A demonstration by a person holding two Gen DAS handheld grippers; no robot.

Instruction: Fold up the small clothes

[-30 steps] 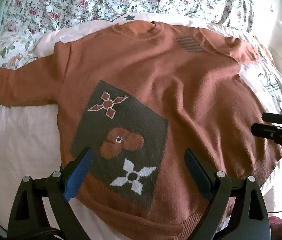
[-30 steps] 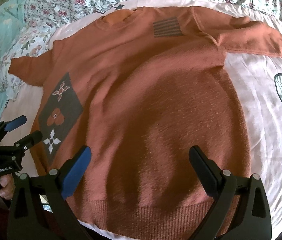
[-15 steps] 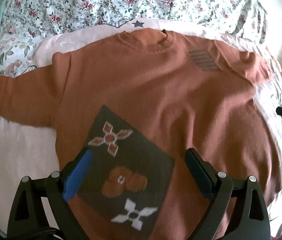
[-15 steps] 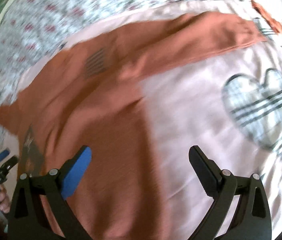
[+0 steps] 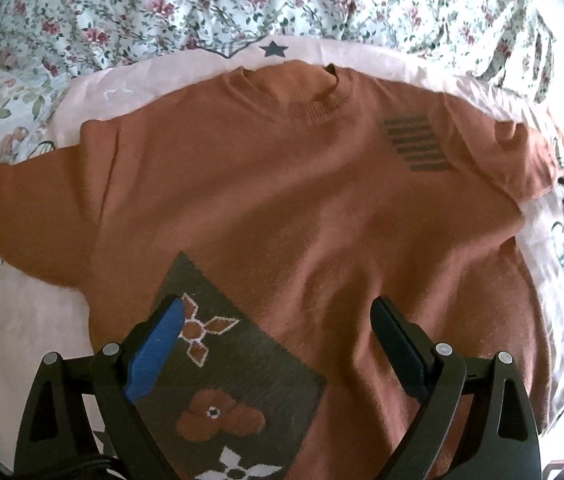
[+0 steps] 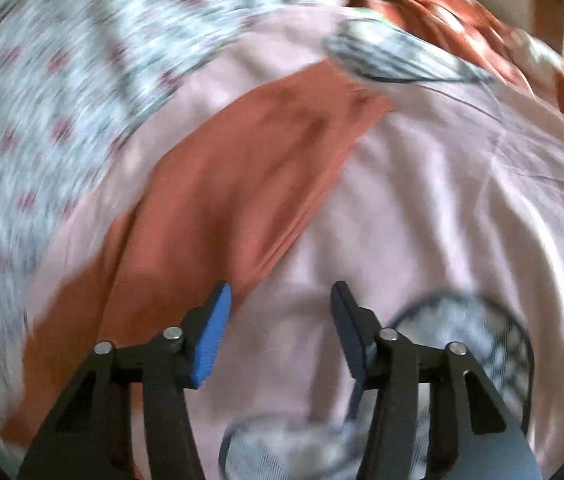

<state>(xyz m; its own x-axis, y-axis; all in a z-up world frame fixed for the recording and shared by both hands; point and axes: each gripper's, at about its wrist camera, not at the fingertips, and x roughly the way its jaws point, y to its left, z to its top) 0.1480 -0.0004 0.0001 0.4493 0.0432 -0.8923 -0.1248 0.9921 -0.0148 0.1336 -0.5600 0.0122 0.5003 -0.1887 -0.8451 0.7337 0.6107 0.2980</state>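
Both grippers empty. Left gripper [image 5: 278,340] wide open, hovering over rust sweater [image 5: 302,220], which lies flat, front up, on pink sheet [image 5: 22,320] on bed. Right gripper [image 6: 280,320] approx half open, above sleeve [image 6: 242,168] edge; that view is blurred. Floral bedding [image 5: 322,0] beyond collar.

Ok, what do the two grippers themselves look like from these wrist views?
Both match. The left gripper and right gripper each have black, angular two-finger frames with triangular cut-outs and silver pivot bolts. On each, the left finger carries a bright blue pad and the right finger a dark pad. No cables, sleeves or readable markings show.
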